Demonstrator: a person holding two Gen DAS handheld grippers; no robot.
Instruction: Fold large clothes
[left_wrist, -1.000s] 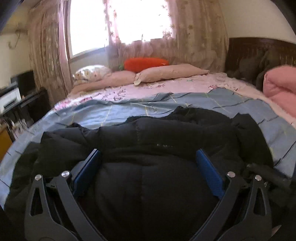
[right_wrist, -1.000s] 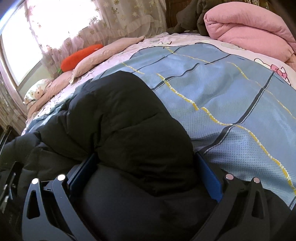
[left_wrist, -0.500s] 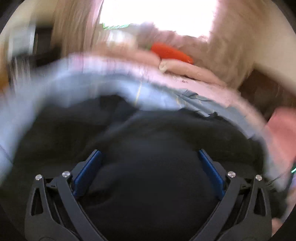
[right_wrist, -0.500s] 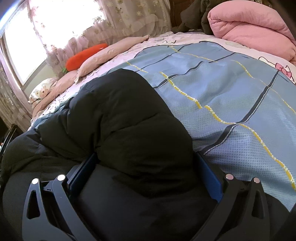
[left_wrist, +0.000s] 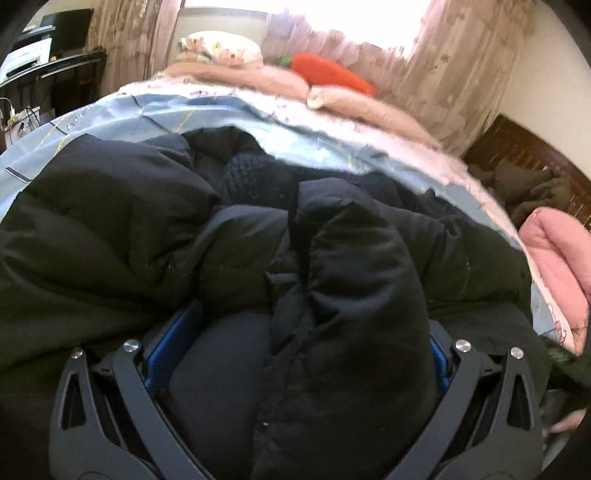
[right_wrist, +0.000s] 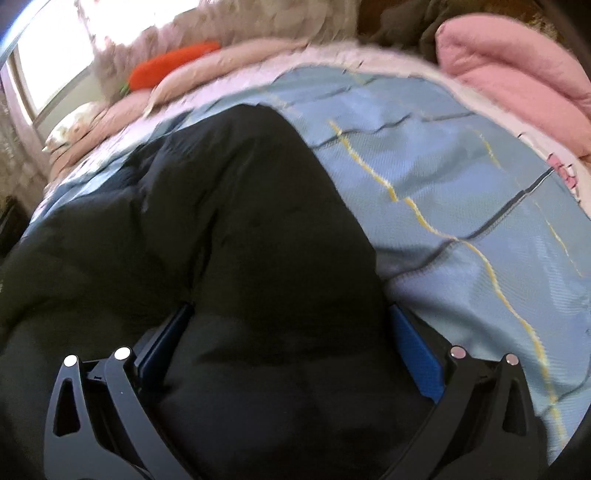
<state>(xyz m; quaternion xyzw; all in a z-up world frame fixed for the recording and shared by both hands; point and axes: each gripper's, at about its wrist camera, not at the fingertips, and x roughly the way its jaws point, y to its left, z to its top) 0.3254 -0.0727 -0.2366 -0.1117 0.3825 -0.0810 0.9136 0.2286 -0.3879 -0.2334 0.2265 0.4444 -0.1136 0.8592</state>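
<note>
A large black puffer jacket (left_wrist: 110, 221) lies bunched on the blue checked bedspread (left_wrist: 155, 114). In the left wrist view a thick fold of it fills the space between the blue pads of my left gripper (left_wrist: 299, 332), whose jaws stand wide around the padding. In the right wrist view the jacket (right_wrist: 240, 221) also bulges between the pads of my right gripper (right_wrist: 288, 332), jaws wide around another thick fold, at the jacket's right edge beside the bare bedspread (right_wrist: 461, 184).
Pink pillows (left_wrist: 369, 107) and an orange carrot-shaped cushion (left_wrist: 332, 72) lie at the head of the bed under the curtained window. A folded pink quilt (right_wrist: 517, 81) sits at the right by the dark headboard (left_wrist: 517, 147). A dark desk with devices (left_wrist: 48, 66) stands at the left.
The left gripper has swung left and tilted, with more jacket now piled between its pads. The right gripper has shifted slightly, its view blurred. Both stay closed around jacket folds.
</note>
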